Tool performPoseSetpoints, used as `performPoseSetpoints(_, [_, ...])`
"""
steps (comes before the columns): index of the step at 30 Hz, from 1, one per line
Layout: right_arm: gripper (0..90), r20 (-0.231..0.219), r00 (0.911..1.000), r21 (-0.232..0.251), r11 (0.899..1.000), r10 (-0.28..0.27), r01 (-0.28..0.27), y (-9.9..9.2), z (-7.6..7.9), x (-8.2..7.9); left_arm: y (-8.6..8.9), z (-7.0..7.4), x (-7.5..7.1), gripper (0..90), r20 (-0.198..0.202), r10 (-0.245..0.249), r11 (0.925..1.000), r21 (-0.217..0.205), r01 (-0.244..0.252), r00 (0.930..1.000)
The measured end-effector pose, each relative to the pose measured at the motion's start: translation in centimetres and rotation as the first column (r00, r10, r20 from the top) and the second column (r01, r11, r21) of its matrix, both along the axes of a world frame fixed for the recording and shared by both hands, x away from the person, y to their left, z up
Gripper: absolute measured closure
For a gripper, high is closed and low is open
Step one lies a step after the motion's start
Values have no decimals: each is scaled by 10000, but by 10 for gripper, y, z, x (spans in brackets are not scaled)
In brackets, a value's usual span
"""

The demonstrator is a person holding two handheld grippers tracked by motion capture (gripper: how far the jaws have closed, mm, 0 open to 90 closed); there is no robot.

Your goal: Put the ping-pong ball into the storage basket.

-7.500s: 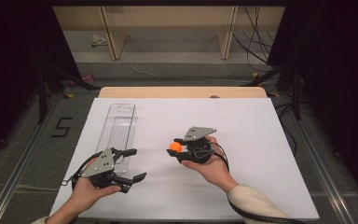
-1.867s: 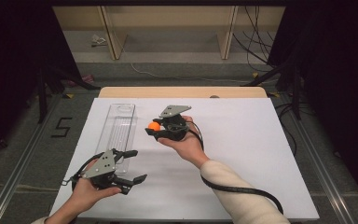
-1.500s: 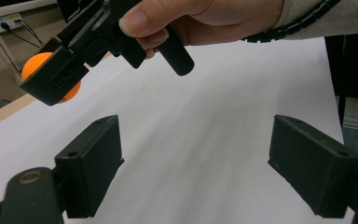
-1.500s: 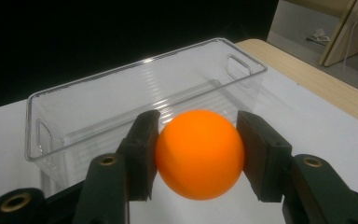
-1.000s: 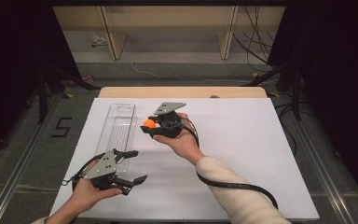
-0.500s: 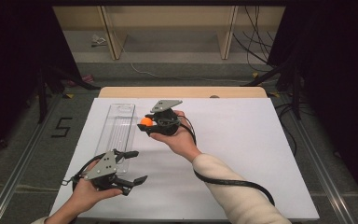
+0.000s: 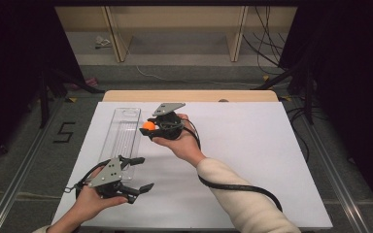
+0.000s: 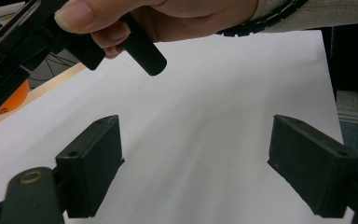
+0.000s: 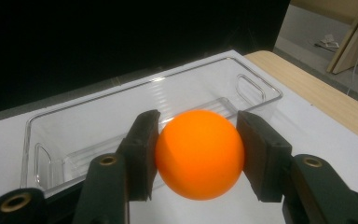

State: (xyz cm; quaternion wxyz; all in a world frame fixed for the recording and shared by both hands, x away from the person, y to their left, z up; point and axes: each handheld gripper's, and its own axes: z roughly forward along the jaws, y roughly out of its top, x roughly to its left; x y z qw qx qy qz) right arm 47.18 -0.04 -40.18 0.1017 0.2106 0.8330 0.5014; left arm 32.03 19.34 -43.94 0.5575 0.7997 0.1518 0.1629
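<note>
An orange ball [image 9: 198,154] sits clamped between the two black jaws of my right gripper [image 9: 196,154]. In the high view that gripper [image 7: 151,128] hovers with the ball [image 7: 148,125] just right of a long clear plastic tray [image 7: 121,138] on the white table [image 7: 252,155]. The tray [image 9: 98,126] lies straight ahead in the right gripper view, with nothing inside. My left gripper [image 7: 141,174] rests near the front left of the table, jaws wide apart. Its fingers [image 8: 91,170] frame bare white table, with the right hand and the ball [image 8: 9,98] above.
A wooden strip [image 7: 189,95] runs along the table's far edge. Beyond it stand wooden frames and cables on the floor. A black cable [image 7: 238,187] trails from the right gripper along the sleeve. The table's right half is bare white surface.
My right gripper has carried the orange ball left and away from me, toward the clear tray. The left gripper has stayed where it was.
</note>
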Motion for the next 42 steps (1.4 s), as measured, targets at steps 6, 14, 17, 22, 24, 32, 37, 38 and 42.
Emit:
performPoseSetpoints(6, [513, -22, 10000, -16, 10000, 27, -27, 3, -1, 1, 0, 0, 0, 170, -9, -40, 10000, 13, 40, 10000])
performPoseSetpoints(14, [513, -69, 10000, -27, 10000, 53, -53, 8, -1, 3, 0, 0, 0, 170, 10, -34, 10000, 21, 34, 10000])
performPoseSetpoints(17, [513, -55, 9999, -41, 10000, 88, -88, 9, -1, 4, 0, 0, 0, 170, 9, -41, 10000, 20, 41, 10000])
performPoseSetpoints(22, [513, -71, 9999, -36, 9999, 94, -95, 11, -1, 4, 0, 0, 0, 170, 13, -52, 10000, 23, 52, 10000])
performPoseSetpoints(24, [513, -77, 9999, -52, 9999, 108, -108, 12, -1, 5, 0, 0, 0, 171, 13, -58, 10000, 24, 58, 10000])
performPoseSetpoints(32, [513, -48, 9999, -46, 9999, 128, -128, 16, 1, 7, 0, 0, 0, 170, 20, -63, 10000, 26, 63, 10000])
performPoseSetpoints(37, [513, -62, 9999, -55, 9999, 159, -159, 19, 2, 8, 0, 0, 0, 171, 23, -66, 10000, 32, 66, 10000])
performPoseSetpoints(38, [513, -73, 9998, -72, 9998, 159, -160, 19, 1, 8, 0, 0, 0, 171, 18, -69, 10000, 32, 69, 10000])
performPoseSetpoints(42, [513, -89, 9998, -115, 9998, 177, -178, 20, 1, 9, 0, 0, 0, 170, 15, -78, 10000, 34, 78, 10000])
